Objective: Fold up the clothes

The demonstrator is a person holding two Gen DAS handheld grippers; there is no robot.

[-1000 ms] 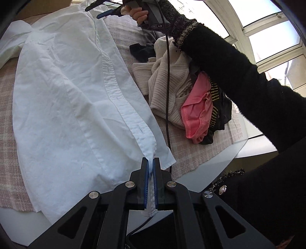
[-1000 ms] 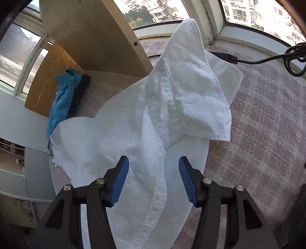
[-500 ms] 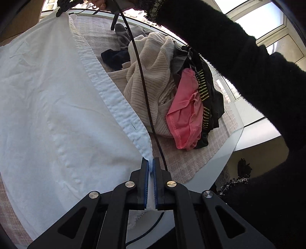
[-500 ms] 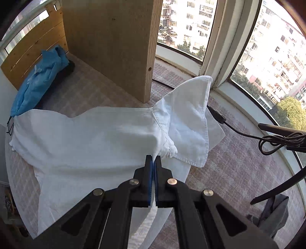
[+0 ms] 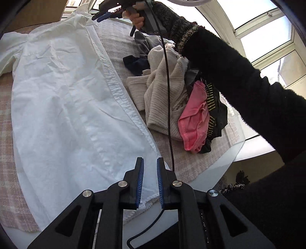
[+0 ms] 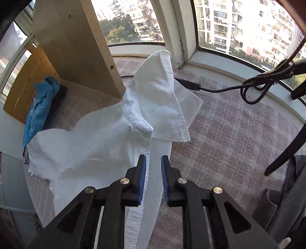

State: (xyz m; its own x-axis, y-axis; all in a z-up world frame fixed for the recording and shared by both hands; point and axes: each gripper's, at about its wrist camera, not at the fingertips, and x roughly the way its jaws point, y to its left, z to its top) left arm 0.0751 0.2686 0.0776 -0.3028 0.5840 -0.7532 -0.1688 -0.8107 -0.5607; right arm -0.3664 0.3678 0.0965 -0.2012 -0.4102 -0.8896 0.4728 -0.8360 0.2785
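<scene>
the white shirt [image 5: 63, 107] lies spread flat on the pink checked cloth [image 5: 5, 145], its long axis running from the near hem to the far collar, placket edge on the right. the left gripper [image 5: 150, 172] sits at the near hem corner, jaws slightly parted and clamping nothing, fabric under the gap. the right gripper [image 6: 154, 170], held in the person's hand [image 5: 136, 18], is at the far collar end, jaws likewise a little apart astride the placket [image 6: 159, 153], below the upturned collar [image 6: 162, 99]. each hand is nearest its own end. right of the shirt, the clothes pile [image 5: 172, 95] lies well apart. the left sleeve is cut off; whether the pads touch cloth is unclear.
</scene>
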